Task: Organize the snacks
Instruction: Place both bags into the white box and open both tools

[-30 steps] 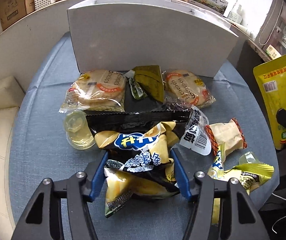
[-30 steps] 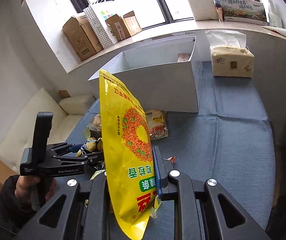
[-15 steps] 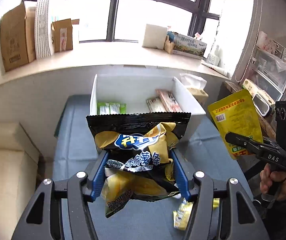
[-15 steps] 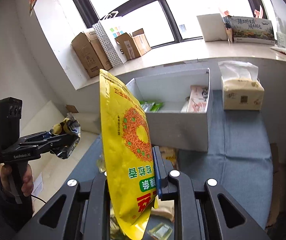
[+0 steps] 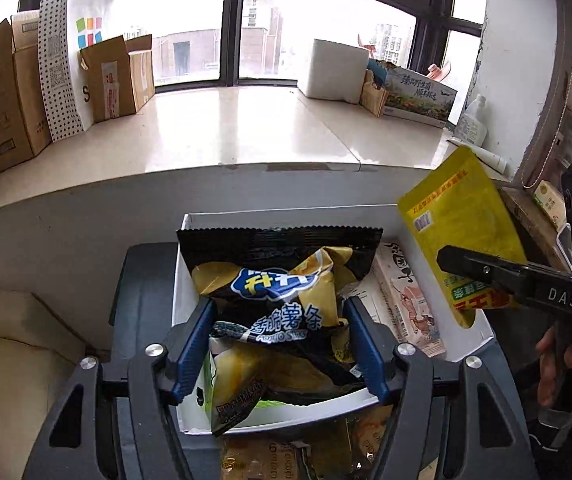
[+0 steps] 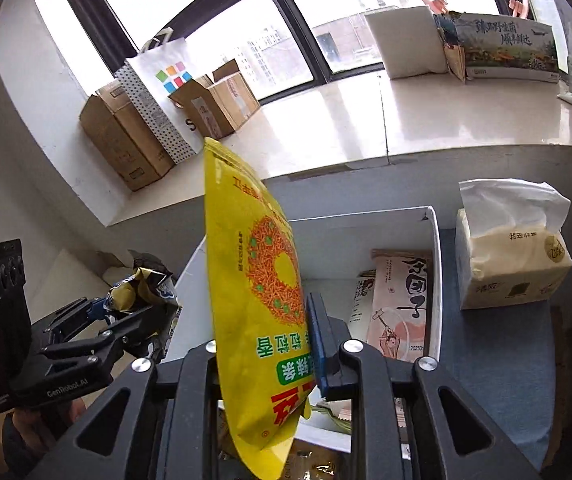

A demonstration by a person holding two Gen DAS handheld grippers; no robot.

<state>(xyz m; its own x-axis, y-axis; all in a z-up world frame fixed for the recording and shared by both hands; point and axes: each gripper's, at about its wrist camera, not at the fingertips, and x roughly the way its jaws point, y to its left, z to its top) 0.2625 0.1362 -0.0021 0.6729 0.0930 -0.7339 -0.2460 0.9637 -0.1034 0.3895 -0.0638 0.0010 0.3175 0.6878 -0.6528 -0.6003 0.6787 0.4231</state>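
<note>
1. Left hand-held gripper clamps a crinkled black-and-yellow foil chip bag, now over the white rectangular box, no longer above the tabletop pile.
2. Right hand-held gripper pinches a smooth, flat yellow pouch upright, box ahead.

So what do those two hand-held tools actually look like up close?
Both are matte black plastic frames with triangular cut-outs and round silver bolts, ending in two flat blue-padded fingers. The left tool carries white "GenRobot.AI" lettering and an upright black handle with small round lenses. The right tool reads "DAS" in white. A bare hand grips the right tool's handle; no sleeve is clearly visible.
</note>
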